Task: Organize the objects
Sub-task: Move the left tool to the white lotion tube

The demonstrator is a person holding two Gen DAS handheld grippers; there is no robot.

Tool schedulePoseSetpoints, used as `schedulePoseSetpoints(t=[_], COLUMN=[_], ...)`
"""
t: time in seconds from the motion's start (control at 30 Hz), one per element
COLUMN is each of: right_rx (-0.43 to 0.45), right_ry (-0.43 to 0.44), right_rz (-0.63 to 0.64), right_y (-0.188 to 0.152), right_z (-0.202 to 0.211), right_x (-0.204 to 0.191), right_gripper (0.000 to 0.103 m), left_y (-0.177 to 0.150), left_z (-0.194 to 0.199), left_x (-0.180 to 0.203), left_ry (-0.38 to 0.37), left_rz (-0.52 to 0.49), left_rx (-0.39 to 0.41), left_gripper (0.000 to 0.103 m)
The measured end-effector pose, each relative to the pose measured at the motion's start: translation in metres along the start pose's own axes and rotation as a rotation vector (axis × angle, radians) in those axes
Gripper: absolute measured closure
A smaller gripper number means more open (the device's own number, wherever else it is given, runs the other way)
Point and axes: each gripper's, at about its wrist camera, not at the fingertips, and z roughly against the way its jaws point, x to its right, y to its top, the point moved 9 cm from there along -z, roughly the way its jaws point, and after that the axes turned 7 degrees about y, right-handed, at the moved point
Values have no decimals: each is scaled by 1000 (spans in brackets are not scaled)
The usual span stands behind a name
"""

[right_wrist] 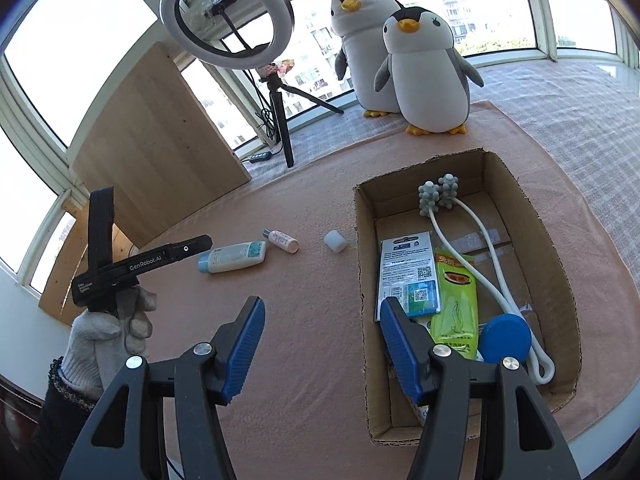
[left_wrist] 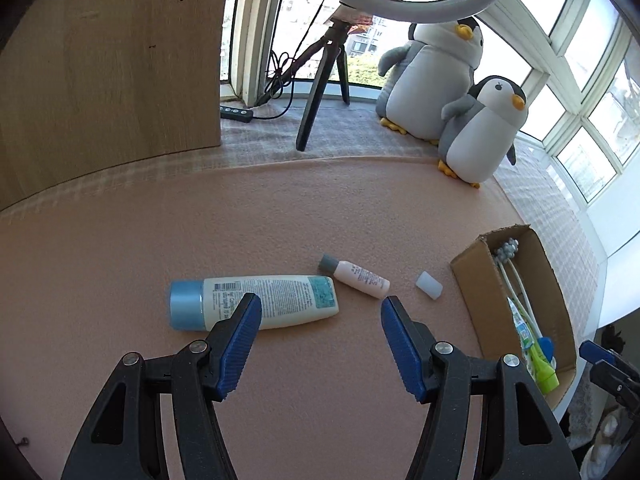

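Left gripper (left_wrist: 320, 308) open, empty, above blue-capped tube (left_wrist: 256, 302) lying on pink mat (left_wrist: 280, 216); right gripper (right_wrist: 322, 312) open, empty, over cardboard box (right_wrist: 560, 272) edge.

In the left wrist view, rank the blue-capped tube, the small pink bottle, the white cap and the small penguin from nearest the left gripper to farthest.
1. Blue-capped tube, just ahead, left.
2. Small pink bottle, centre.
3. White cap, right.
4. Small penguin, far right.
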Motion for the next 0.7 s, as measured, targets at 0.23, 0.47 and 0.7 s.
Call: schedulePoseSetpoints(t=[0.23,0.47,0.7], right_rx=[-15,-2,-5], right_ry=[-21,-63,-63], right_rz=[-37,-88,-123], right_y=[-19,-29,-32], right_z=[1,14,16], right_x=[6,25,29], right_gripper=[47,47,47], left_y=[22,16,1], left_z=[-40,-78,-96], left_x=[-29,-47,-61], left_ry=[24,39,19], left_rz=[38,69,107], left_rx=[-47,-121,-176], left_gripper=[37,37,38])
